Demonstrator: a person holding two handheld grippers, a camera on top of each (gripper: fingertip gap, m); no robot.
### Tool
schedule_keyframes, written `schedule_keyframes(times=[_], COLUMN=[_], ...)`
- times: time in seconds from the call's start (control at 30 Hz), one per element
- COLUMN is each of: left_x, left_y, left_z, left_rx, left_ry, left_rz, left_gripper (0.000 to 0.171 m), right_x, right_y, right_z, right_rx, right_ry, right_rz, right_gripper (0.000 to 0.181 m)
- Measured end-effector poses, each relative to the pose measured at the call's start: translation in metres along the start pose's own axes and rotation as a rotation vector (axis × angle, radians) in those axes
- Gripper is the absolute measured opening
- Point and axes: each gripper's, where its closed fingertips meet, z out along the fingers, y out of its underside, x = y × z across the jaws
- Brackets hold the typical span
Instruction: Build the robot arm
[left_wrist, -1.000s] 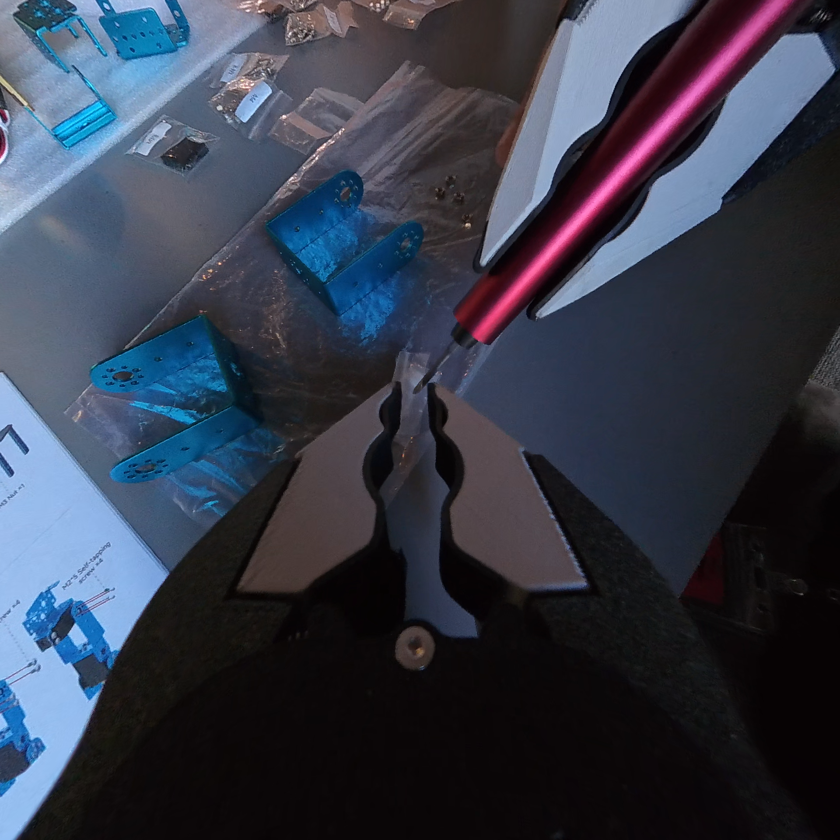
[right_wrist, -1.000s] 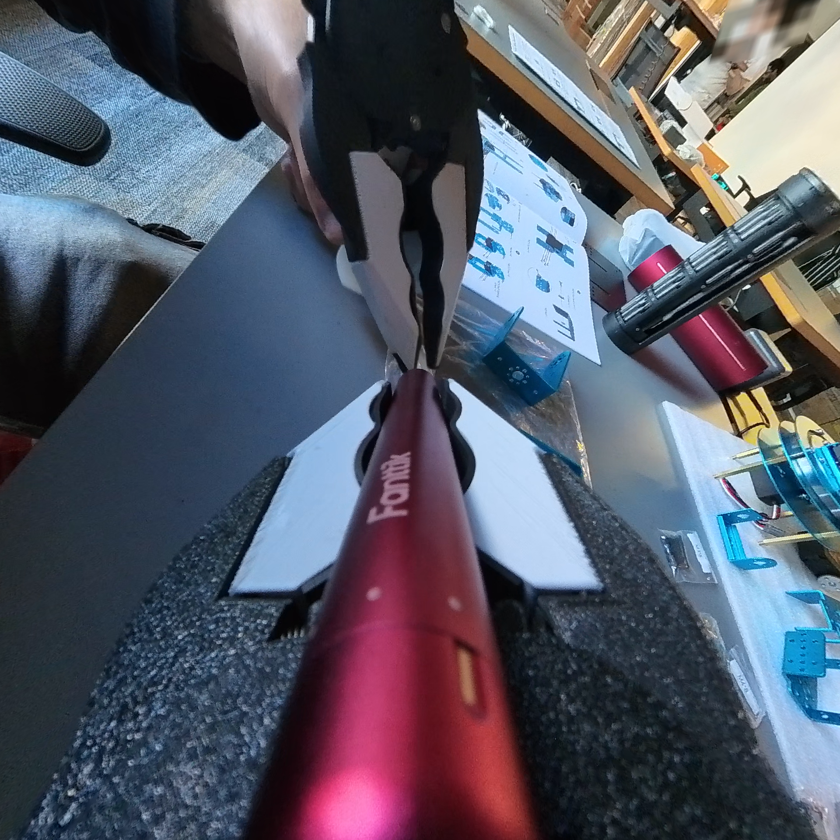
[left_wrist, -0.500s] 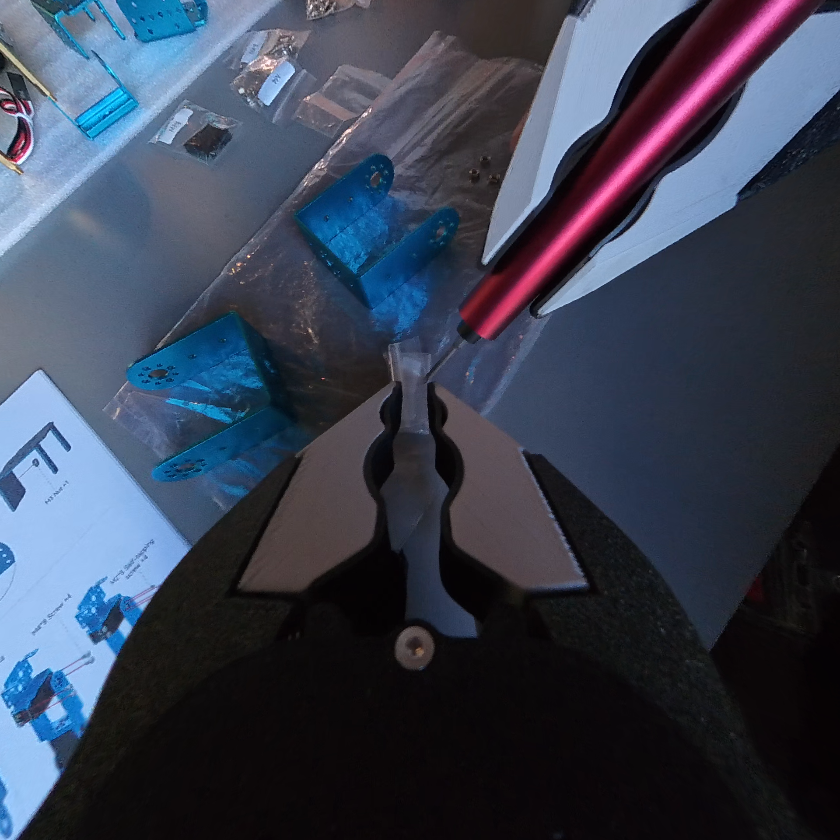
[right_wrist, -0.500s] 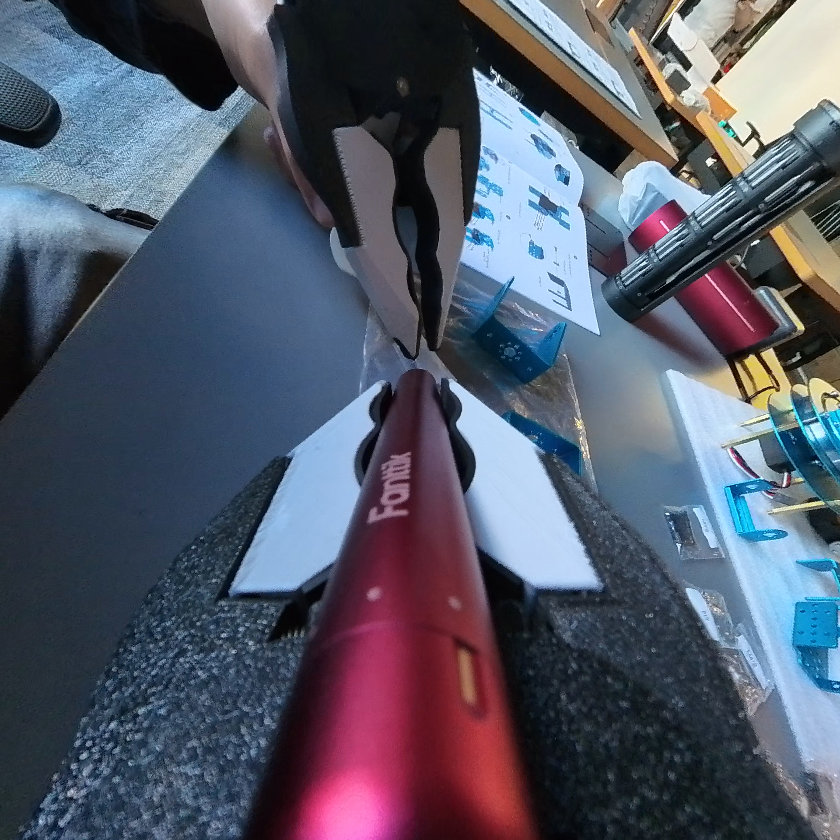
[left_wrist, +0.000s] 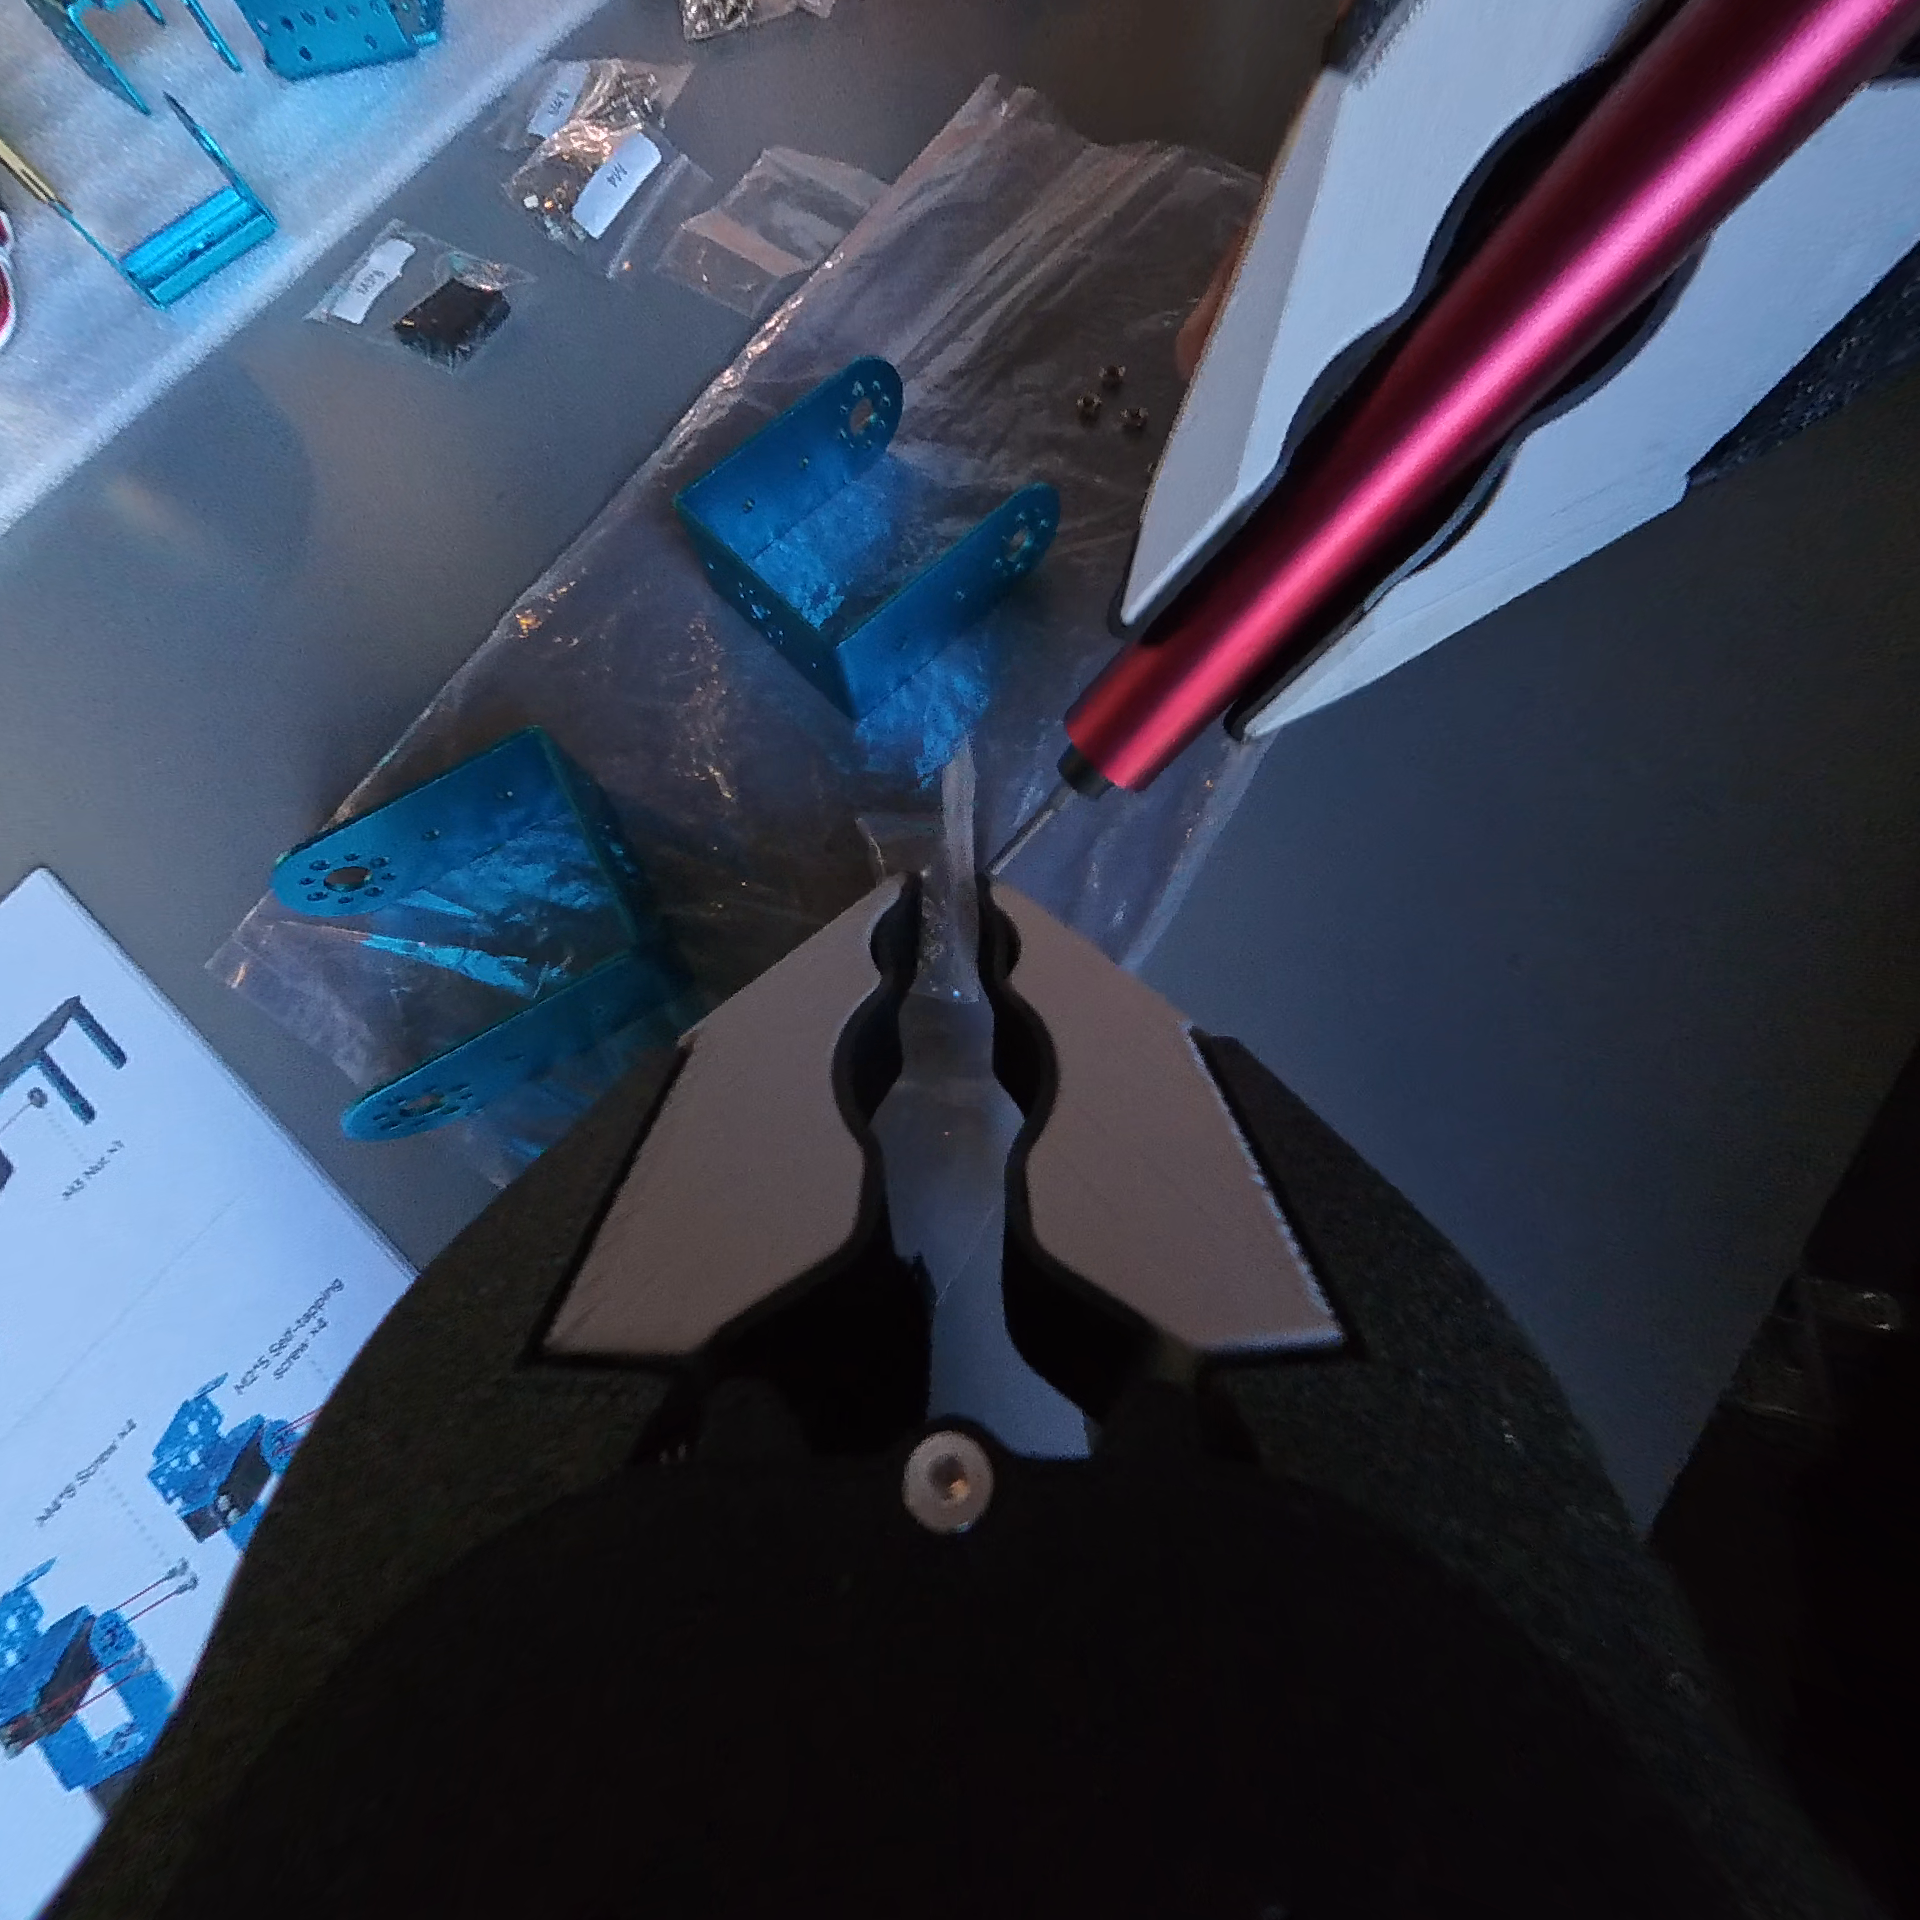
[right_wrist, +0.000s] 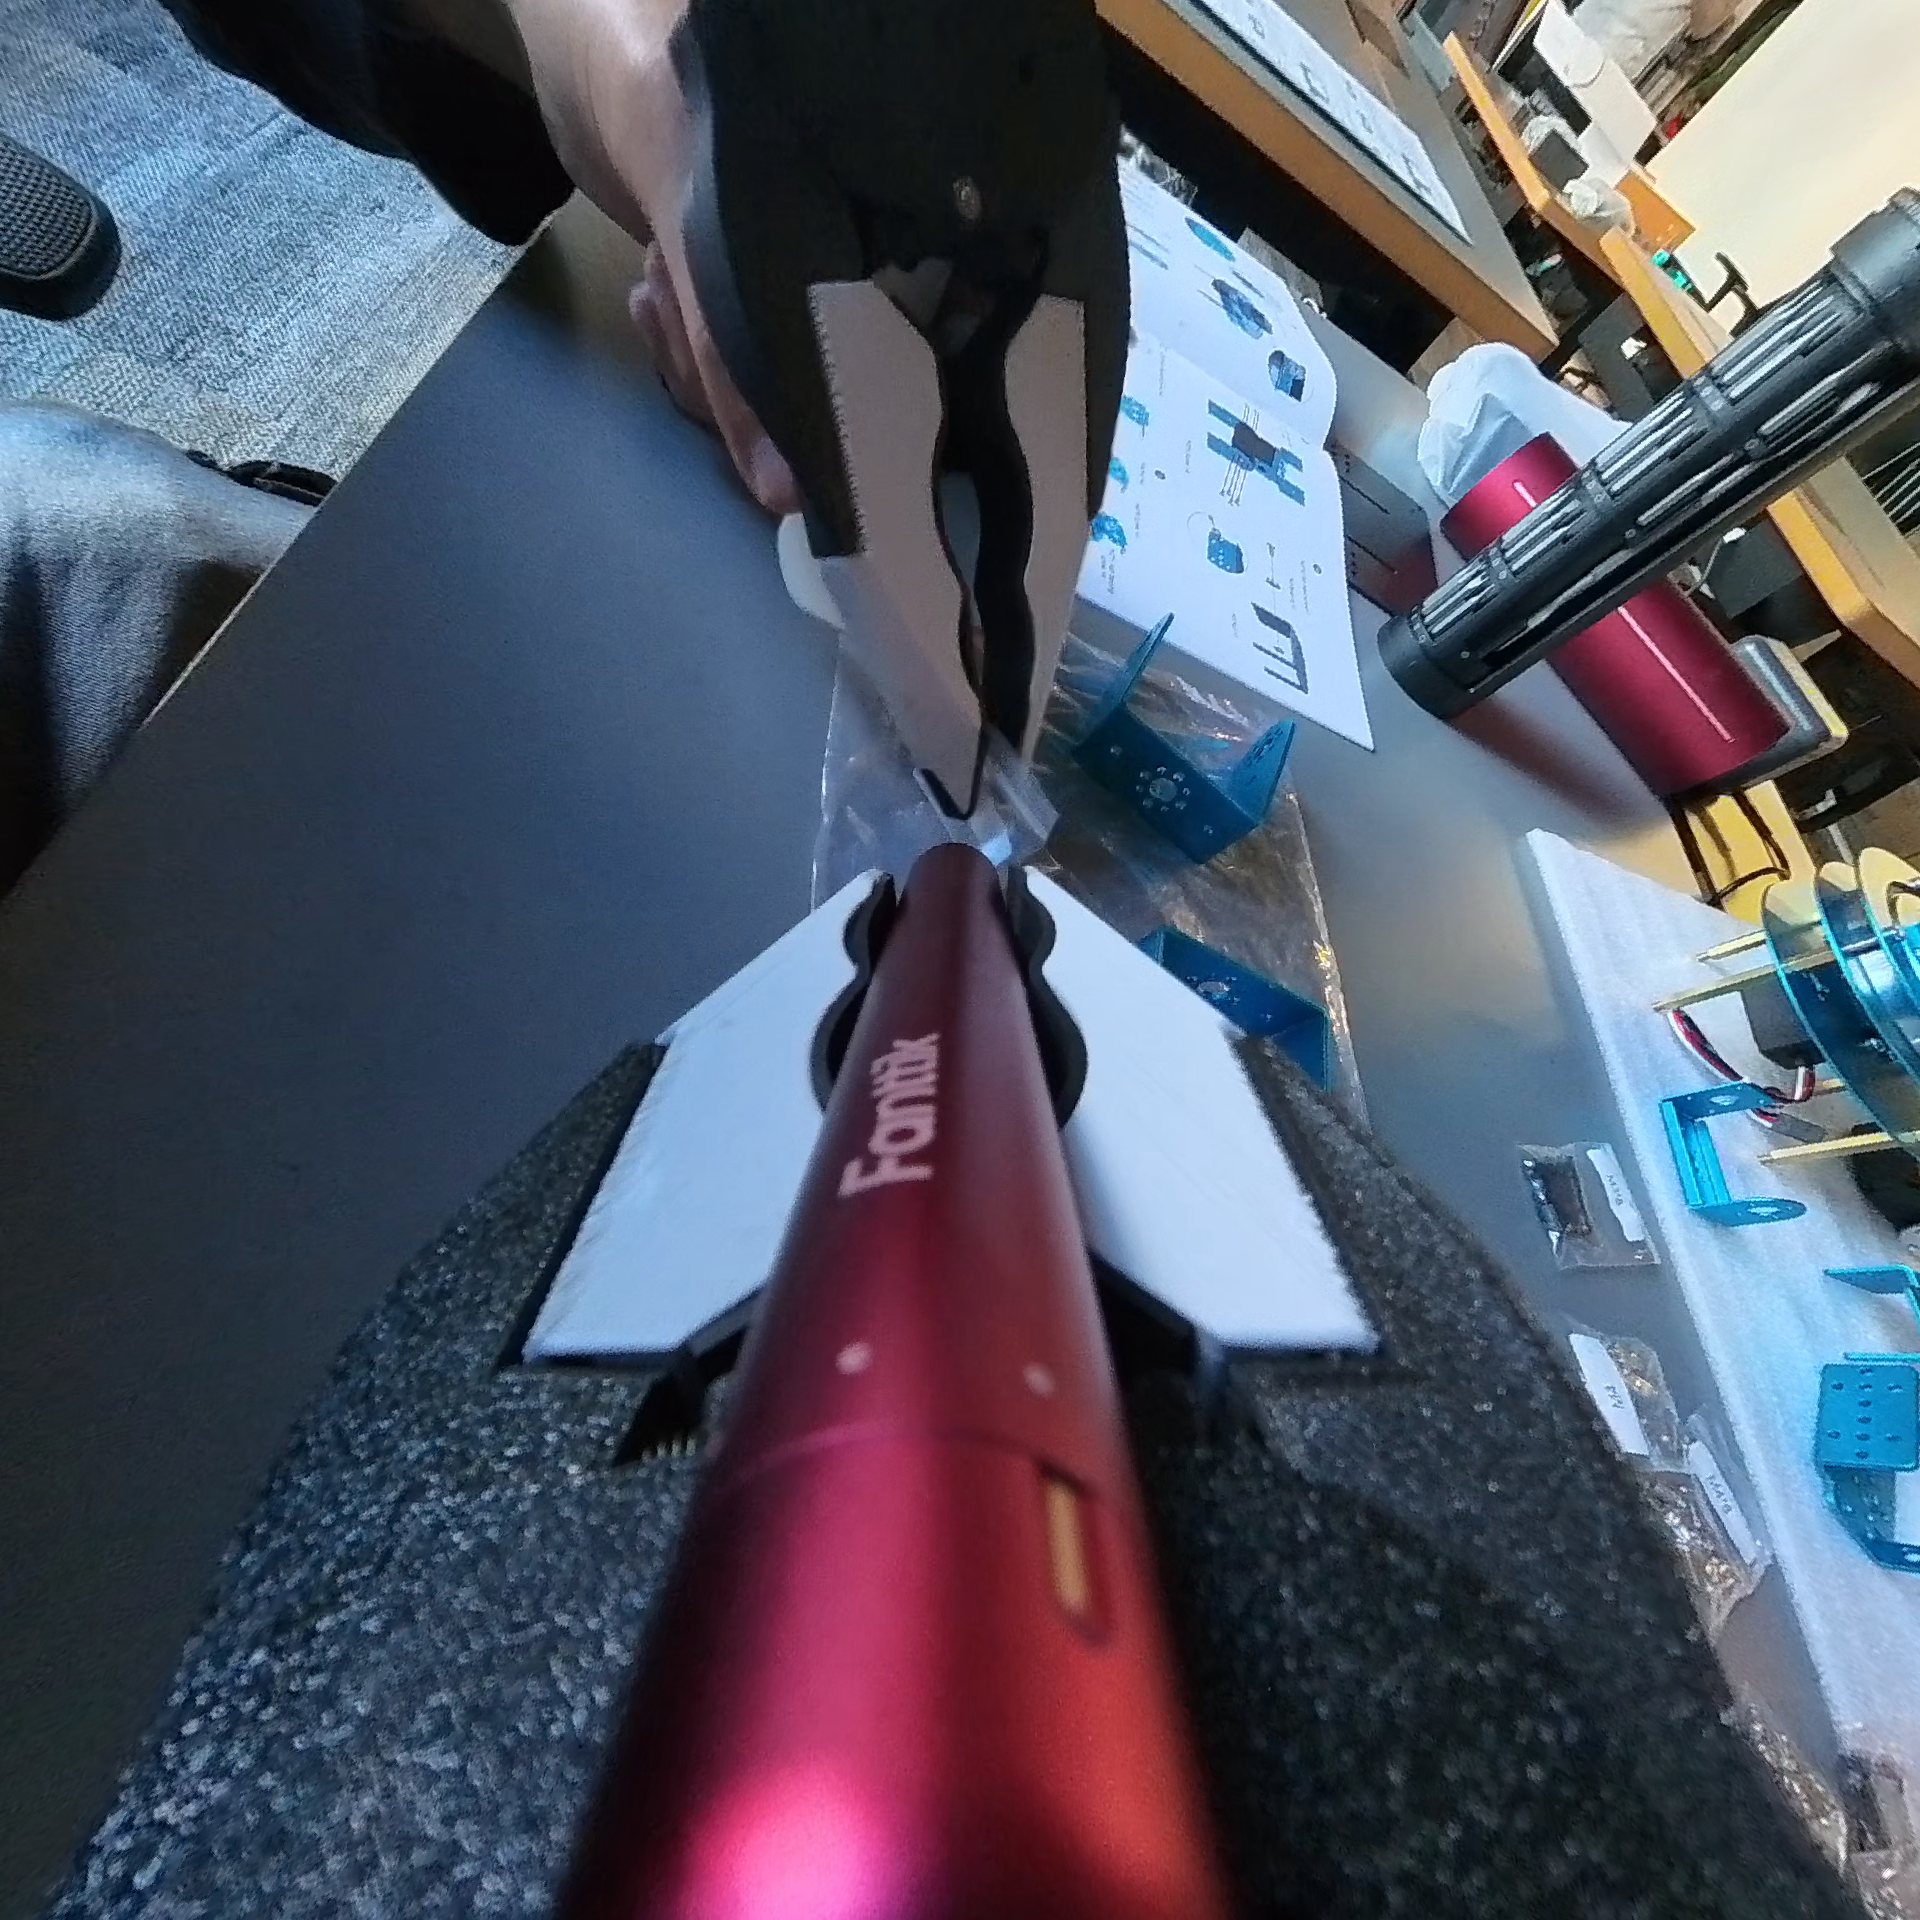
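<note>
My left gripper (left_wrist: 948, 896) is shut on a small clear plastic bag (left_wrist: 954, 831) and holds it above the grey table. It also shows in the right wrist view (right_wrist: 961, 790), with a hand behind it. My right gripper (right_wrist: 951, 894) is shut on a red electric screwdriver (right_wrist: 914, 1299). In the left wrist view the screwdriver (left_wrist: 1403, 416) comes in from the upper right, its thin bit right beside the bag at my left fingertips. Two blue metal U-brackets (left_wrist: 862, 551) (left_wrist: 468, 914) lie on a large clear plastic bag (left_wrist: 997, 260) just beyond.
An open instruction booklet (left_wrist: 125, 1299) lies at the left. Small bags of hardware (left_wrist: 592, 177) and a few loose nuts (left_wrist: 1107, 395) lie farther off. A white foam sheet (right_wrist: 1714, 1195) carries more blue parts. A red cylinder (right_wrist: 1621, 623) and a black bit holder (right_wrist: 1662, 457) stand at the right. My right fingertips sit around 5 centimetres from my left ones.
My left gripper has drifted back and left, so the brackets sit farther right in its view. The screwdriver bit has stayed beside the small bag. Both grips are unchanged.
</note>
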Motion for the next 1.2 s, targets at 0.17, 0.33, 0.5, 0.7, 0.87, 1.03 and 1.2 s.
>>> schedule_keyframes(times=[0.17, 0.33, 0.5, 0.7, 0.87, 1.03, 1.2], left_x=[0.001, 0.003, 0.006, 0.007, 0.007, 0.008, 0.011], left_y=[0.003, 0.004, 0.005, 0.005, 0.005, 0.005, 0.004], left_z=[0.001, 0.001, 0.003, 0.004, 0.005, 0.005, 0.004], left_rx=[-0.011, -0.012, -0.019, -0.024, -0.026, -0.022, -0.015], left_ry=[-0.038, -0.029, -0.024, -0.013, -0.012, -0.009, 0.003], left_rz=[0.065, 0.071, 0.09, 0.088, 0.091, 0.091, 0.092], left_gripper=[0.013, 0.007, 0.001, 0.001, 0.002, 0.001, 0.002], right_x=[0.003, 0.016, 0.016, 0.011, 0.012, 0.014, 0.013], right_y=[-0.006, -0.022, -0.026, -0.023, -0.02, -0.017, -0.016], right_z=[-0.01, -0.032, -0.032, -0.025, -0.025, -0.024, -0.023], right_rx=[0.037, 0.17, 0.198, 0.172, 0.156, 0.147, 0.134], right_ry=[-0.011, -0.029, -0.04, -0.05, -0.042, -0.037, -0.038], right_rz=[0.039, 0.18, 0.2, 0.191, 0.186, 0.182, 0.181], right_gripper=[0.022, 0.021, 0.021, 0.022, 0.022, 0.021, 0.022])
